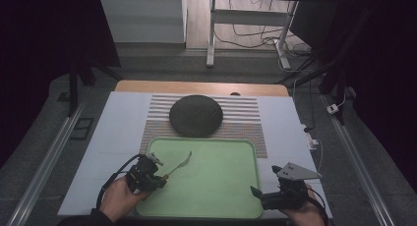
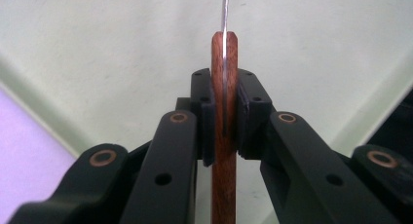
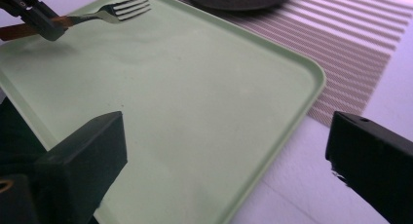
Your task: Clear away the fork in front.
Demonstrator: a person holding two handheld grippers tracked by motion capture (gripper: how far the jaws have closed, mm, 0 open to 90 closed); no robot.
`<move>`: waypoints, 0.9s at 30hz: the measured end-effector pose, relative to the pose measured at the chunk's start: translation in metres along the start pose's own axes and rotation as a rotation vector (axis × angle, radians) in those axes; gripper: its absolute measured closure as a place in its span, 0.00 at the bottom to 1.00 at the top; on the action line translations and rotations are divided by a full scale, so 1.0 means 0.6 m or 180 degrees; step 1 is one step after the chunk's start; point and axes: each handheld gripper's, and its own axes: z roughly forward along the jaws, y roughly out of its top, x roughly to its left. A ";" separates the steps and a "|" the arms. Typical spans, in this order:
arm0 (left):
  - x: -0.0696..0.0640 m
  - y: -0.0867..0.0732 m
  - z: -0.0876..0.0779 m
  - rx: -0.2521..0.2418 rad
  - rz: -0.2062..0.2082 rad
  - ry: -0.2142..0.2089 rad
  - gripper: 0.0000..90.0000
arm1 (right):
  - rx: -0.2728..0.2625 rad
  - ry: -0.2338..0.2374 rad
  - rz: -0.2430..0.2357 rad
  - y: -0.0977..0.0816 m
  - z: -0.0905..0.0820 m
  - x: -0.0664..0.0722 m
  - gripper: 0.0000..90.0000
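Observation:
A fork (image 1: 179, 164) with a wooden handle (image 2: 224, 87) and metal tines (image 3: 124, 9) hangs over the left part of a light green tray (image 1: 211, 186). My left gripper (image 1: 160, 178) is shut on the handle, with the pads pressed against both of its sides (image 2: 225, 107). The tines point away toward the tray's far side. My right gripper (image 1: 264, 181) sits at the tray's near right corner. In the right gripper view its jaws stand wide open (image 3: 226, 121) with only bare tray (image 3: 195, 87) between them. The left gripper (image 3: 44, 24) with the fork shows at that view's top left.
A dark round plate (image 1: 195, 115) lies on a striped mat (image 1: 246, 123) just beyond the tray. A white cover (image 1: 118, 127) spreads over the table. Metal rails run along both sides, and a desk frame with cables stands on the floor behind.

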 end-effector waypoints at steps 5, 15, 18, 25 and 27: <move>0.009 0.000 0.008 0.0015 -0.0192 0.0039 0.88 | 0.0012 -0.0028 0.0132 -0.013 -0.012 -0.007 0.01; 0.013 0.001 0.029 0.0100 -0.0282 0.0165 0.87 | 0.0066 -0.0029 0.0246 -0.028 -0.024 -0.012 0.01; 0.016 0.001 0.024 0.0023 -0.0275 0.0091 0.81 | 0.0057 -0.0027 0.0290 -0.030 -0.027 -0.016 0.01; 0.029 0.018 -0.002 -0.0265 -0.0177 -0.0043 0.86 | 0.0087 -0.0023 0.0290 -0.030 -0.027 -0.016 0.01; 0.039 0.030 -0.003 -0.0299 -0.0152 -0.0097 0.94 | 0.0104 -0.0021 0.0279 -0.030 -0.026 -0.016 0.01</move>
